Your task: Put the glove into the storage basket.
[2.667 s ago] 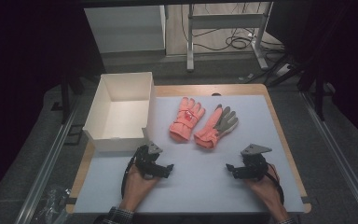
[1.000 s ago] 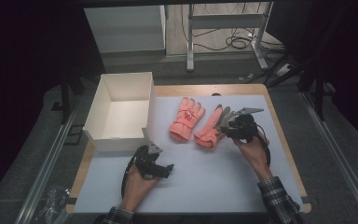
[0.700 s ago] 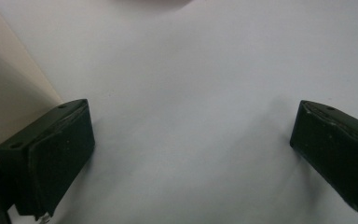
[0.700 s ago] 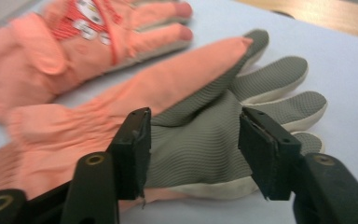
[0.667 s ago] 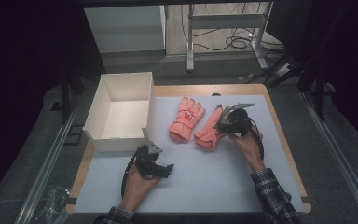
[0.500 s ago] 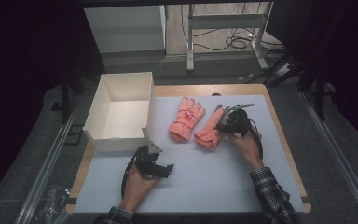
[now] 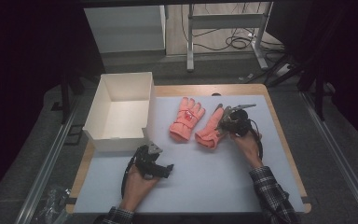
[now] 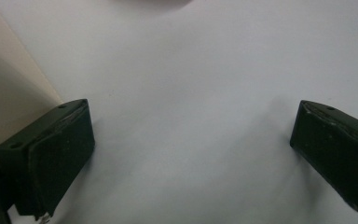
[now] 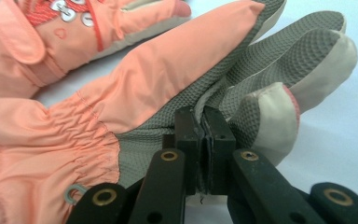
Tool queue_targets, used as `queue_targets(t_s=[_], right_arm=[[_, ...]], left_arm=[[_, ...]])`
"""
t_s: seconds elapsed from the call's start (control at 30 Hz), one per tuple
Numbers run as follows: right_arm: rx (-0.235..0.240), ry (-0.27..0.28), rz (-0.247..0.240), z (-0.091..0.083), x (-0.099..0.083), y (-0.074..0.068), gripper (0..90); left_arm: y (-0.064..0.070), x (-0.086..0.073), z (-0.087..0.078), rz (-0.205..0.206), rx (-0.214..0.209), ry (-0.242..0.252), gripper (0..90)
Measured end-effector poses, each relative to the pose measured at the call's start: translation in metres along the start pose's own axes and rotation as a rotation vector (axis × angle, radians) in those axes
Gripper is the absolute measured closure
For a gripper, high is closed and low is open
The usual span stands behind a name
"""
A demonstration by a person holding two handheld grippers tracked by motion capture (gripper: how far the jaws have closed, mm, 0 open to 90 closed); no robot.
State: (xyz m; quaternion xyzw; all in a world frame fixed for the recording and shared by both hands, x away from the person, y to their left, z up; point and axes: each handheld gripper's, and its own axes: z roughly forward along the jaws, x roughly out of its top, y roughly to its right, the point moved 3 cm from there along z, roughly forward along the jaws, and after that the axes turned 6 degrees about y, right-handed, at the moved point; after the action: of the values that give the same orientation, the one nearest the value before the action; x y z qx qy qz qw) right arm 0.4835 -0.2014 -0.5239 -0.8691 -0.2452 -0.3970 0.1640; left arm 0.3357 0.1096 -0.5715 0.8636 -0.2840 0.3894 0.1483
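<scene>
The right gripper [image 7: 224, 122] sits over the palm-up glove [image 7: 209, 130], the right-hand one of a pair of salmon-pink gloves on the white table [image 7: 261, 186]. In the right gripper view its two black jaws are pressed together on a fold of the glove's grey textured palm [image 9: 168, 140], just below the base of the glove fingers [image 9: 303, 51], which fan out past the jaws to the upper right; the pink cuff [image 9: 42, 154] lies to the left of the jaws. The other glove [image 7: 186, 117] lies back-up just beside it, touching or nearly so, between it and the open white box [image 7: 121, 112]. The left gripper [image 7: 161, 169] rests on the table near the box's front corner, held in the left hand [image 7: 137, 184], its jaws spread wide with nothing but bare table between them. Compared with 2.7 seconds ago, the right gripper has moved from the near right part of the table up to the glove, while the left gripper, the box and the back-up glove are where they were.
</scene>
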Motion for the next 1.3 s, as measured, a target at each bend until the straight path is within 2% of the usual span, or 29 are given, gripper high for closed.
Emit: queue_targets(t_s=[0.27, 0.43, 0.77, 1.03, 1.2, 1.3], right_arm=[[0.05, 0.032, -0.017, -0.023, 0.006, -0.006, 86.1], [0.143, 0.049, -0.02, -0.043, 0.009, -0.011, 86.1], [0.28, 0.009, -0.101, -0.07, -0.005, -0.035, 86.0], [0.392, -0.034, -0.157, -0.078, -0.026, -0.057, 85.9], [0.429, -0.064, -0.186, -0.074, -0.035, -0.066, 85.8], [0.444, -0.086, -0.194, -0.065, -0.04, -0.069, 85.7]], left_arm=[[0.0, 0.0, 0.0, 0.003, 0.0, -0.003, 0.0], [0.0, 0.0, 0.0, 0.004, 0.0, -0.003, 0.0], [0.0, 0.0, 0.0, 0.004, 0.0, -0.003, 0.0], [0.0, 0.0, 0.0, 0.007, 0.0, -0.003, 0.0], [0.0, 0.0, 0.0, 0.004, 0.0, -0.003, 0.0], [0.0, 0.0, 0.0, 0.003, 0.001, -0.003, 0.0]])
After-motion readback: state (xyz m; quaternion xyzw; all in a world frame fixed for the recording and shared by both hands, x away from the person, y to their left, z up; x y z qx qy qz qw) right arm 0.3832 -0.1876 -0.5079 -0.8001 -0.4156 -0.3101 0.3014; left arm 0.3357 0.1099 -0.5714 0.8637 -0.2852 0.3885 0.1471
